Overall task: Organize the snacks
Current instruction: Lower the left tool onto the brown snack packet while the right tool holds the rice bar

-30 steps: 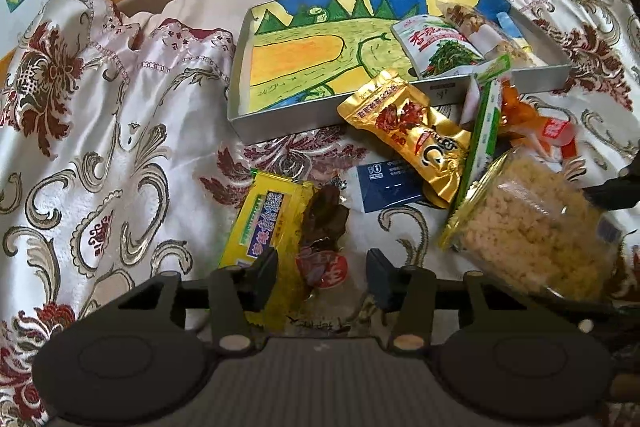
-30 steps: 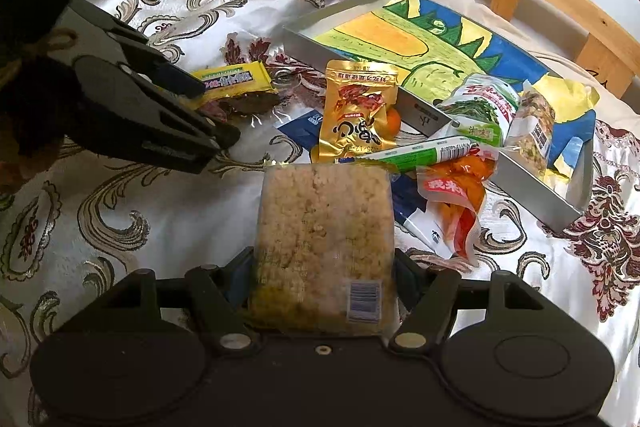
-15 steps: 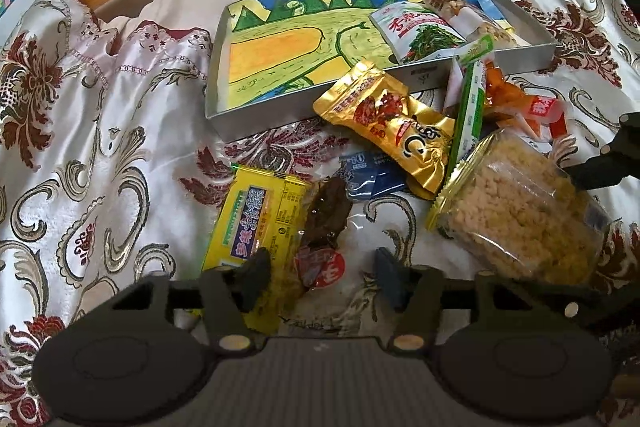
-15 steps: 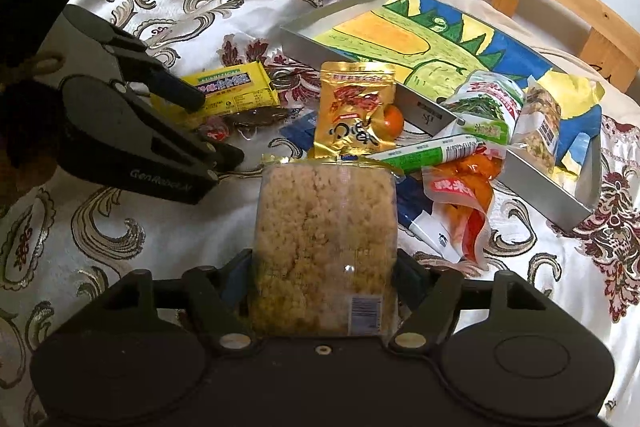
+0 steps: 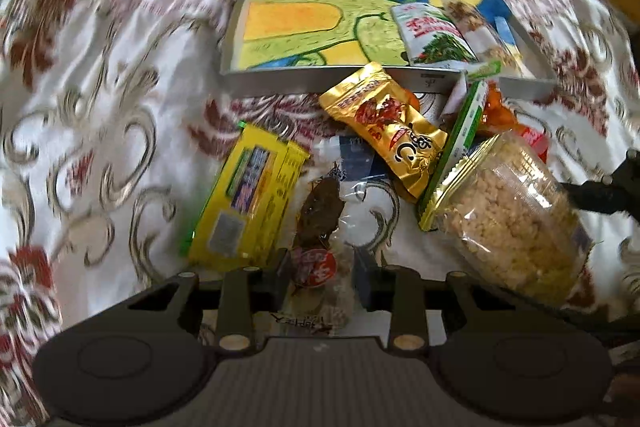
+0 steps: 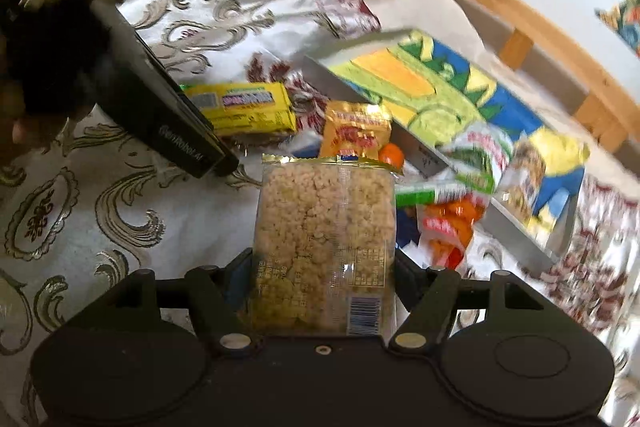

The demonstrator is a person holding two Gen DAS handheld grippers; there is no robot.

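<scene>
Gripping stage: left gripper (image 5: pixel 320 277) just closed on meat pack (image 5: pixel 320 227); right gripper (image 6: pixel 324 277) clamps rice cake (image 6: pixel 324 243); next, tray (image 5: pixel 280 73)

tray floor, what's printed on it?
A crayon-style picture on the tray: green hills, orange patch, blue sky, dark green trees, yellow shapes. Clearest in the left wrist view.

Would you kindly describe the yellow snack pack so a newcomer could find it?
Start at the painted tray on the floral bedspread. Loose snacks lie before it; the yellow snack pack is leftmost, beside a dark clear-wrapped snack. Only it is flat, yellow, purple-labelled.
</scene>
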